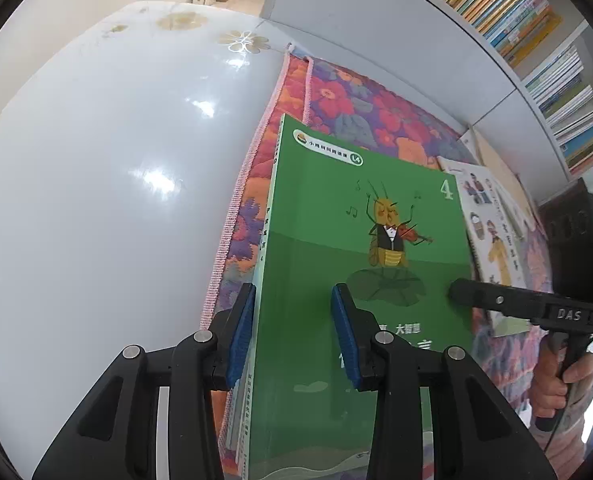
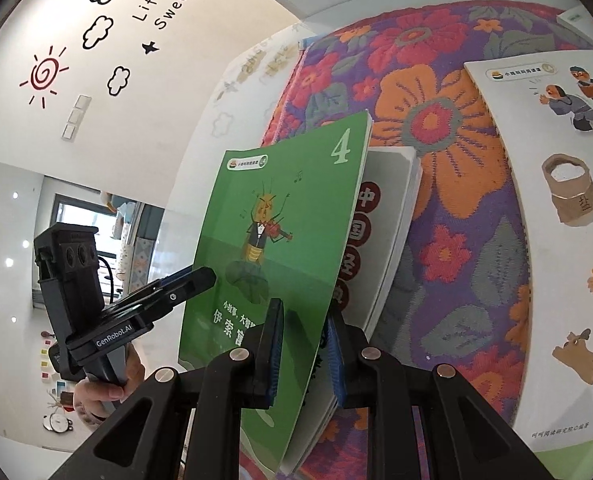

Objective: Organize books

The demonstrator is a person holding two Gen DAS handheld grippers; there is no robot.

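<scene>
1. Landmark: the flowered quilt (image 1: 360, 108), spread beside the glossy white bench (image 1: 108, 168). All places are given from it.
2. A green book (image 1: 352, 216) marked "4" stands on edge above the quilt's left half, with a thicker white book (image 2: 392, 216) pressed behind it. The long axis of both runs away from the tools, toward the quilt's far end.
3. Left tool (image 1: 294, 332): jaws narrow, blue pads set either side of the books' spine edge. The near pad looks pressed on the spine; I judge it closed on the pair.
4. Right tool (image 2: 304, 344): jaws narrow, clamped across the green cover and the pages behind it at the lower corner. In the left wrist view its finger lies across the book's open edge.
5. Both hands are equally near; the pair hangs between them, just ahead of each tool.
6. A second picture book (image 2: 552, 184) lies flat on the quilt's right half, nearer the right tool, well apart from the held pair.
7. Bookshelf (image 1: 536, 44) rises beyond the quilt's right edge; I judge that the likely destination.
</scene>
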